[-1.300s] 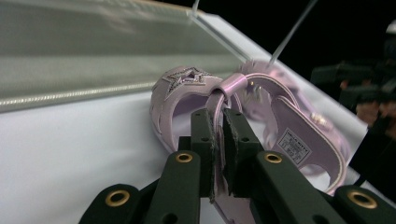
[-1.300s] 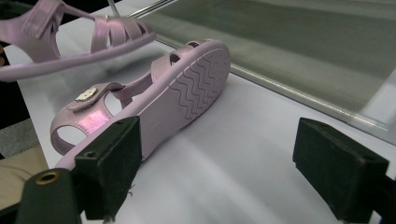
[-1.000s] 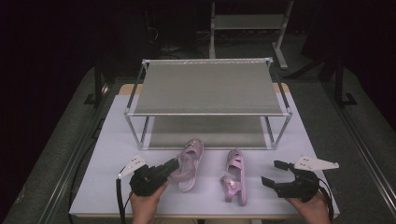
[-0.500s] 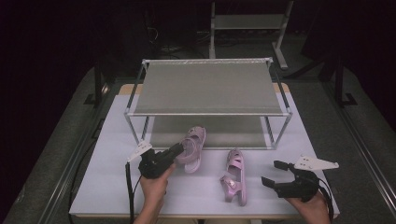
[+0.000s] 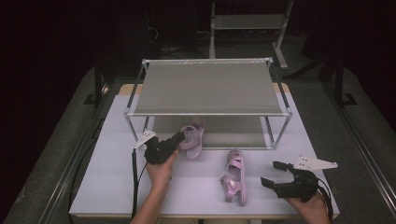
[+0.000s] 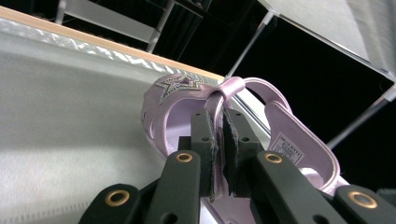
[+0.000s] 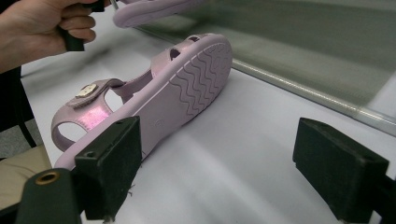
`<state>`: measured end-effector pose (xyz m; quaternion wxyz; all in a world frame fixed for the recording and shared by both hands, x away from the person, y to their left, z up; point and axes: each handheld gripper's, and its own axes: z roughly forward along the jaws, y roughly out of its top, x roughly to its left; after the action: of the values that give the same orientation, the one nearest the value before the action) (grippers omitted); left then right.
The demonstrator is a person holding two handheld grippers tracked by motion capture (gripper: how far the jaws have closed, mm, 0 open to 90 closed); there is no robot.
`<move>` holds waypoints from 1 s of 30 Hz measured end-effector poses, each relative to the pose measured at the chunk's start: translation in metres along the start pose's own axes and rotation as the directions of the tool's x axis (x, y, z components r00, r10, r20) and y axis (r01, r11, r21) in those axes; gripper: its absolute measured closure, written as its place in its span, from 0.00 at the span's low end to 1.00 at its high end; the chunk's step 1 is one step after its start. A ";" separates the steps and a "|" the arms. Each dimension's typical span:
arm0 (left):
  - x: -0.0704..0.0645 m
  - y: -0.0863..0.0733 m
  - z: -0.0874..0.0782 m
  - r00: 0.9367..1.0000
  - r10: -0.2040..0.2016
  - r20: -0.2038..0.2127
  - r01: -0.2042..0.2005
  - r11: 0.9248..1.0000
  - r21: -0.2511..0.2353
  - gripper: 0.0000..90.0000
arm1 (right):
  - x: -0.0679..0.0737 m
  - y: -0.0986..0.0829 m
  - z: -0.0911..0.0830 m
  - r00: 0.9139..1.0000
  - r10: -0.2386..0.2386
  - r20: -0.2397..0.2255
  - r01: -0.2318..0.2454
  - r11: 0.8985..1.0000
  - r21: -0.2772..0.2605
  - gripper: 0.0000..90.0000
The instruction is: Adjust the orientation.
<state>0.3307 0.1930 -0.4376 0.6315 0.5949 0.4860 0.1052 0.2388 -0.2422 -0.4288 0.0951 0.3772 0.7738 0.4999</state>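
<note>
While gripped: one pink sandal [image 5: 191, 135], pinched by the left gripper [image 5: 179, 138] at the rack's [image 5: 208, 112] front edge.
Right gripper [image 5: 272, 175]: jaws spread, beside the other sandal [image 5: 235, 176].

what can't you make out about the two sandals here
- Held sandal, left gripper view: its sole faces away, and the left gripper covers the strap it clamps.
- Lying sandal, right gripper view: heel hidden behind a jaw of the right gripper.
- High view: sandal decorations too small.
</note>
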 end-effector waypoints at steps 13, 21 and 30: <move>0.006 0.010 0.032 0.999 0.045 -0.013 -0.045 0.999 -0.008 0.93 | 0.000 0.001 0.001 1.000 -0.005 -0.004 0.005 1.000 0.000 0.17; 0.011 0.017 0.049 0.997 0.058 -0.048 -0.058 0.998 0.001 0.93 | -0.001 0.001 0.001 1.000 -0.008 -0.005 0.008 1.000 -0.001 0.17; 0.019 0.015 0.060 0.990 0.118 -0.079 -0.114 0.992 0.050 0.93 | 0.000 0.001 0.000 1.000 -0.009 -0.009 0.009 1.000 -0.003 0.17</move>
<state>0.3911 0.1716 -0.4453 0.5903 0.6315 0.4782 0.1550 0.2398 -0.2421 -0.4282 0.0942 0.3713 0.7751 0.5024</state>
